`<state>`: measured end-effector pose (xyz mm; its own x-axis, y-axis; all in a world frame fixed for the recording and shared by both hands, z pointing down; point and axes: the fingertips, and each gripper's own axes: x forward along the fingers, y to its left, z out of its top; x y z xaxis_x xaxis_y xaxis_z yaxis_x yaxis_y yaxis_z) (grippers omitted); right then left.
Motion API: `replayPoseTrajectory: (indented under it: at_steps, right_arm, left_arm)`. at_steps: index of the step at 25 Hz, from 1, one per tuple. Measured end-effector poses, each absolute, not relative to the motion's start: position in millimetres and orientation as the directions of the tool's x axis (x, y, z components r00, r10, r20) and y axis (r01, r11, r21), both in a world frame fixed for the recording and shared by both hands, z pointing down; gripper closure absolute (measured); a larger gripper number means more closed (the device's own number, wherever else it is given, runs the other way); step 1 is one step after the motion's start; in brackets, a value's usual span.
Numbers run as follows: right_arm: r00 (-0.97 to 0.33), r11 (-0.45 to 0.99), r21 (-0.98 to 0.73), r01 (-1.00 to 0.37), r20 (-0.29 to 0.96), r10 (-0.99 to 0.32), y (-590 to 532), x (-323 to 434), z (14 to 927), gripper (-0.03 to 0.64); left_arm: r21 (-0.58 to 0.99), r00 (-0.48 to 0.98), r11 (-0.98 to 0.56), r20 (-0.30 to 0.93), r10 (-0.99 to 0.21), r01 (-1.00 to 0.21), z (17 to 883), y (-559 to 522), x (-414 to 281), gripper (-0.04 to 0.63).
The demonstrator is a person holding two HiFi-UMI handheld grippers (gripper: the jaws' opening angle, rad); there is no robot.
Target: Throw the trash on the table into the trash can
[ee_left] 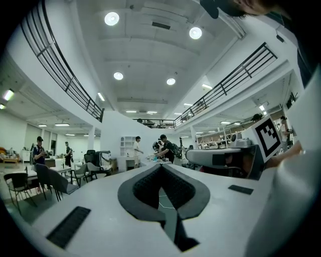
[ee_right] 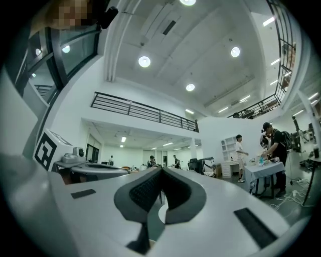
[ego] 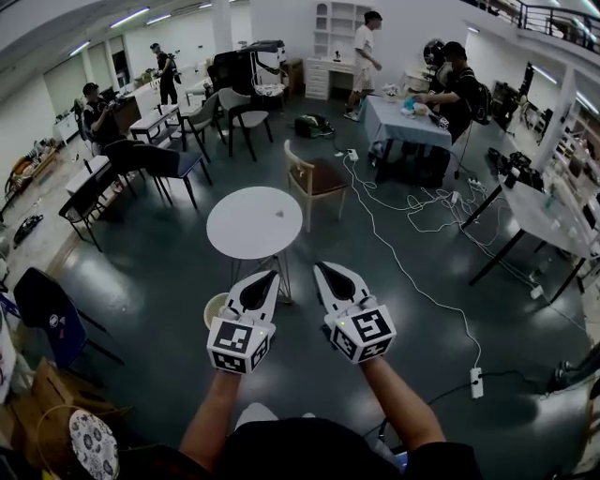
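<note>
My left gripper [ego: 269,277] and right gripper [ego: 321,270] are shut and hold nothing. The trash [ego: 278,214] lies nearer the table's [ego: 234,239] right edge. The bin [ego: 216,306] stands below its near edge. I think I'm just starting. Next I must reach out, open up and pinch the trash.

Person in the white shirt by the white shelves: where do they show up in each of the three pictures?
Head view: person in the white shirt at the top, right of centre.
Left gripper view: the person is small, left of centre, at mid-height.
Right gripper view: the person is on the right side, at mid-height.
Shared landmark: white shelf unit, just left of the person in all three.
</note>
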<state>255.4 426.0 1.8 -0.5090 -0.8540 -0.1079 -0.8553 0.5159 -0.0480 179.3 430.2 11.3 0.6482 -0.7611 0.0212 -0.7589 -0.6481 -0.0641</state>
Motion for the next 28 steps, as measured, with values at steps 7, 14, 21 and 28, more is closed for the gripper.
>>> replayPoseTrajectory:
  at_steps: [7, 14, 21, 28]
  right_arm:
    - [-0.527, 0.535, -0.058, -0.843, -0.113, -0.843, 425, 258, 2, 0.598]
    - [-0.537, 0.545, -0.065, -0.836, -0.109, -0.837, 409, 257, 6, 0.598]
    - [-0.544, 0.550, -0.061, -0.833, -0.095, -0.834, 372, 247, 14, 0.598]
    - [-0.543, 0.549, -0.065, -0.834, -0.083, -0.835, 311, 242, 22, 0.598]
  left_arm:
    - [-0.074, 0.634, -0.634, 0.037, -0.773, -0.769, 13, 431, 182, 0.584]
    - [-0.070, 0.625, -0.626, 0.043, -0.780, -0.777, 18, 417, 182, 0.584]
    - [-0.056, 0.624, -0.625, 0.047, -0.780, -0.778, 26, 380, 175, 0.584]
    - [-0.043, 0.618, -0.621, 0.057, -0.784, -0.783, 35, 320, 168, 0.584]
